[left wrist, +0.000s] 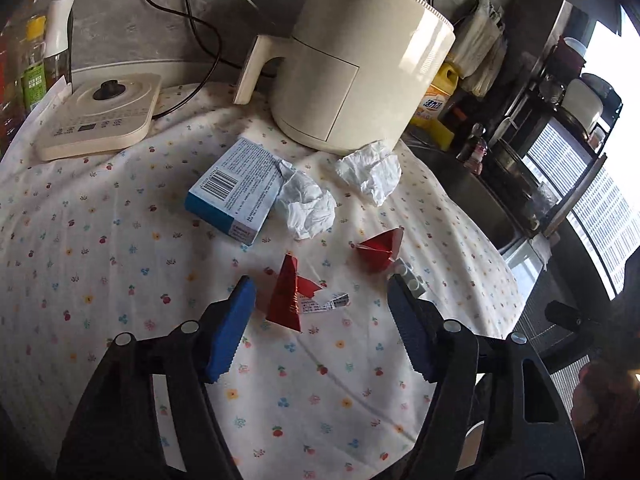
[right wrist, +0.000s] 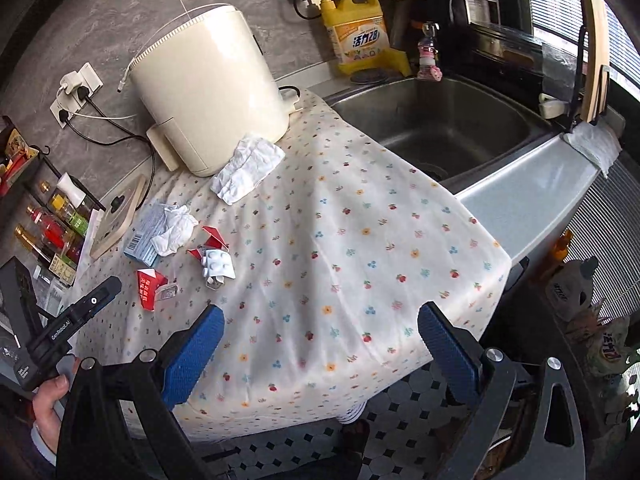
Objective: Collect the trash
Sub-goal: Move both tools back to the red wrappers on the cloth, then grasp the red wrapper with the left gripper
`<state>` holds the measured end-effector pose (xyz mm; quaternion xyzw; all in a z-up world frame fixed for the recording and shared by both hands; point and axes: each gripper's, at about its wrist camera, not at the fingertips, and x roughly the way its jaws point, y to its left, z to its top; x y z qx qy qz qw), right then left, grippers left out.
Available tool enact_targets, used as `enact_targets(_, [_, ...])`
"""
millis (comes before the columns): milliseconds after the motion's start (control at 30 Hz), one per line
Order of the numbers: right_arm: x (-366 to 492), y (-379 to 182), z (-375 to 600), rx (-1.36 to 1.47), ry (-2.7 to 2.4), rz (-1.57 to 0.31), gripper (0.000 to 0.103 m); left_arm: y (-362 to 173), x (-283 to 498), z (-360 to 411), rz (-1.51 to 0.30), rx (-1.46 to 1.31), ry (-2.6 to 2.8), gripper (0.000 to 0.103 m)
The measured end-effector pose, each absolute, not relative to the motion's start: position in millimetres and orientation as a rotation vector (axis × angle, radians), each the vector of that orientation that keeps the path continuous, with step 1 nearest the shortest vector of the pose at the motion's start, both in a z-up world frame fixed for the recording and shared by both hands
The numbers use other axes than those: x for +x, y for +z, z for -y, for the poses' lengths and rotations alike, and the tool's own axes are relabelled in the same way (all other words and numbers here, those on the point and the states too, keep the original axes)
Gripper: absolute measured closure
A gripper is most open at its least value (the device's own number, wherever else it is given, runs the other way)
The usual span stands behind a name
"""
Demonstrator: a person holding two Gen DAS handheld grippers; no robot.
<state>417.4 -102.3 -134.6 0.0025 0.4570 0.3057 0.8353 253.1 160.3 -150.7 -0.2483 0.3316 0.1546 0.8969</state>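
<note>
Holding our left gripper [left wrist: 320, 280] open over the flowery cloth [left wrist: 100, 240], we see a red wrapper [left wrist: 286, 300] between its fingers, untouched. Our right gripper [right wrist: 318, 316] is open and empty. Crumpled tissues [left wrist: 306, 204] lie by the blue box [left wrist: 236, 192].

Cream air fryer [right wrist: 208, 88] stood at the back of the floral cloth [right wrist: 360, 264]. Kettle base [left wrist: 100, 120] lay to its left, bottles [right wrist: 52, 236] beyond that. Yellow detergent jug [right wrist: 358, 32] stood behind it to the right, sink [right wrist: 448, 128] alongside.
</note>
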Motion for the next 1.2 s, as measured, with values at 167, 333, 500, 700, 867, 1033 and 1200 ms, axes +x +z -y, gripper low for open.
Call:
enact_targets(167, [419.8,-135.4,55.2,-0.051,0.695,-0.973,0.008,-170.0,265.2,-176.9,-0.743,-0.535,0.297,0.054])
enact_targets(333, [420.1,-139.3,12.8,-0.124,0.743,-0.983,0.008,-182.5,271.1,-185.3,-0.766,-0.541,0.309,0.087])
enact_targets(500, [424.0,-149.3,-25.9,-0.187,0.782,-0.999,0.008,-172.4,258.5,-196.6,-0.724,-0.538,0.334,0.087])
enact_targets(700, [429.5,-165.4,-67.9,-0.274,0.819,-1.017,0.008,-165.9,231.3,-220.5,-0.694,-0.565,0.397,0.087])
enact_targets(867, [435.8,-182.5,-95.8,-0.366,0.818,-1.028,0.016,-163.8,208.7,-233.5,-0.679,-0.588,0.45,0.087])
enact_targets(1033, [442.0,-195.0,-115.0,-0.429,0.818,-1.053,0.04,-165.9,189.7,-239.6,-0.675,-0.609,0.496,0.087])
enact_targets(1200, [444.5,-186.4,-128.1,-0.398,0.888,-1.056,0.072,-163.9,182.5,-241.4,-0.664,-0.615,0.514,0.087])
